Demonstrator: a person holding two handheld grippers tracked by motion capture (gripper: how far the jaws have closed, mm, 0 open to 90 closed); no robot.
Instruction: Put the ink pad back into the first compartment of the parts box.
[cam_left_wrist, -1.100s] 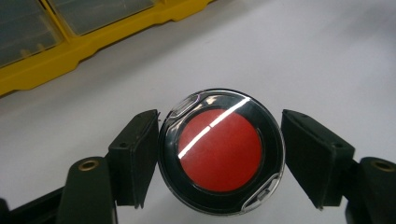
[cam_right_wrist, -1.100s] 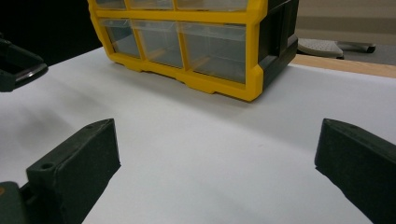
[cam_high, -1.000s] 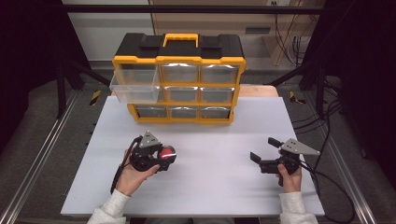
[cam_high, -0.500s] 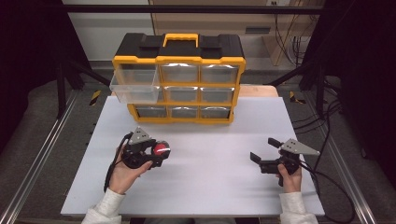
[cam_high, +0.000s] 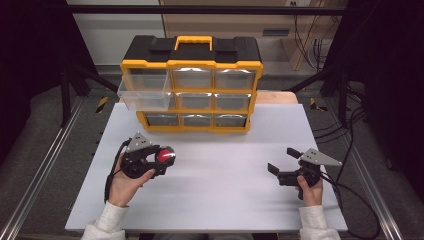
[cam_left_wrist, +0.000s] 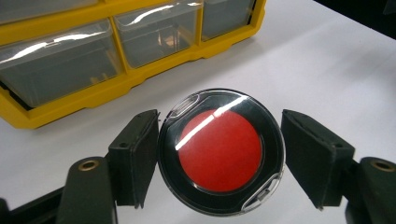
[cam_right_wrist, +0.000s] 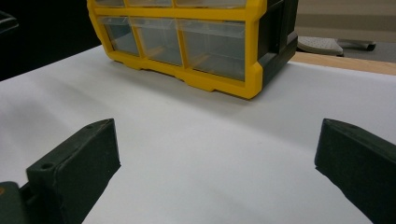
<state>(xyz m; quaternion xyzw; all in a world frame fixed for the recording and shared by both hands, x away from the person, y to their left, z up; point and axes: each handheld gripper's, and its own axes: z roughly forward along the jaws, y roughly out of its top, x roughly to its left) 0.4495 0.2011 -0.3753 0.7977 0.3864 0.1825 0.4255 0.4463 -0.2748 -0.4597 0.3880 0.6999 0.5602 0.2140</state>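
Currently the left gripper (cam_high: 161, 159) is clamping a round black case with a red centre (cam_left_wrist: 221, 151) between its two pads, case sitting face-up toward the gripper's own camera and held above the white table (cam_high: 225, 200). Ahead of that gripper the yellow drawer organizer (cam_high: 192, 85) is standing, its top-left drawer (cam_high: 145, 95) pulled out, up and slightly left of the held case. Well off to the side, the right gripper (cam_high: 284, 161) is sitting with jaws spread wide and nothing between them, organizer ahead of it.
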